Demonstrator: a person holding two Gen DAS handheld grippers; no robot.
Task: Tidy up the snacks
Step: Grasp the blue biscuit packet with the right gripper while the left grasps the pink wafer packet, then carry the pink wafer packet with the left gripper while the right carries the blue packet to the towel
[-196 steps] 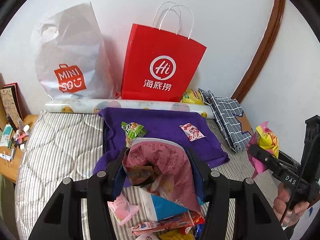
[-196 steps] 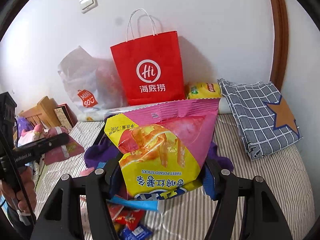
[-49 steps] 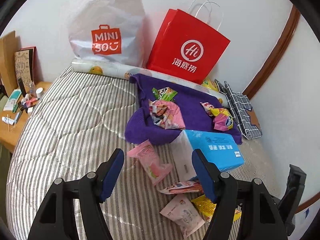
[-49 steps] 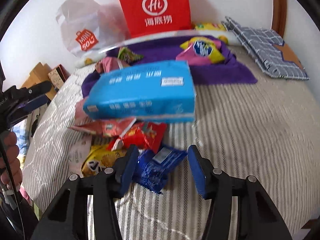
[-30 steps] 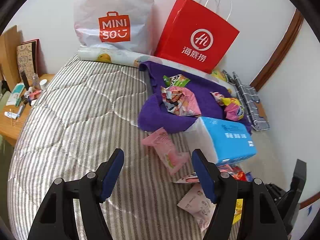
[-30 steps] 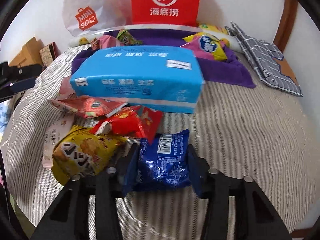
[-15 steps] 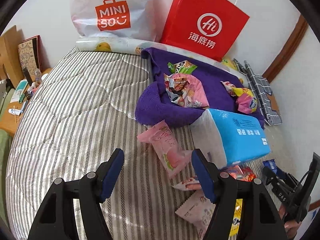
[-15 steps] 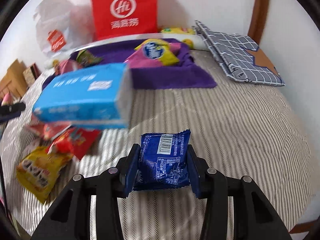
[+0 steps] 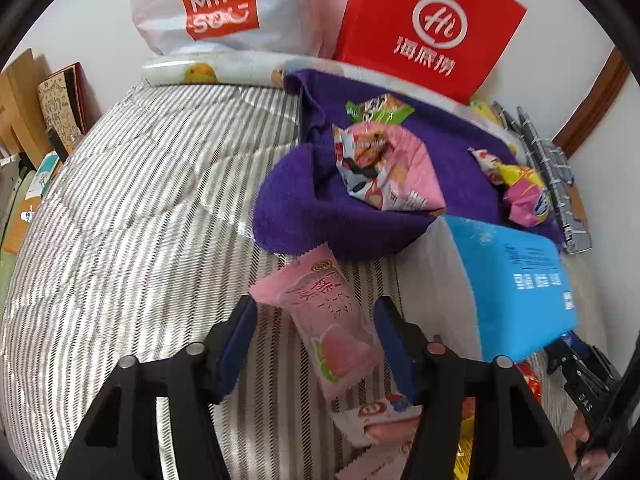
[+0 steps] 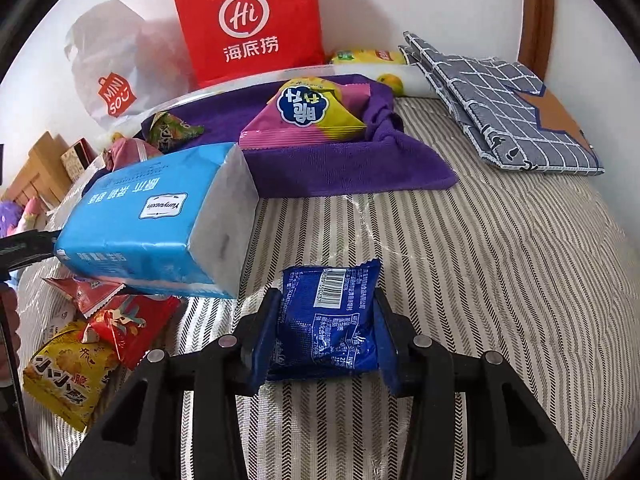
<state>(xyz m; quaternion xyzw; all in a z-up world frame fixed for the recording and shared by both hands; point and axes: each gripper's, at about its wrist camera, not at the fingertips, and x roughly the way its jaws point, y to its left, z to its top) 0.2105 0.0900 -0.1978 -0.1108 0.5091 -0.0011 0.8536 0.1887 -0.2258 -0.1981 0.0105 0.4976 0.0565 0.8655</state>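
Right hand-held gripper pinching a blue snack packet between both pads, barcode side up, lifted just above the striped bed. Left hand-held gripper spread around a pink peach-print packet lying flat on the bed, jaws just closing in, pads at either side but not yet pressing. Just to the right of it, a blue tissue pack, propped over a heap of red and yellow snack bags. Beyond, a purple towel carrying a pink crumpled bag, a green wrapper and a pink-and-yellow sweet potato stick bag. Against the wall, a red paper bag and a white plastic bag; folded checked cloth at the far right.
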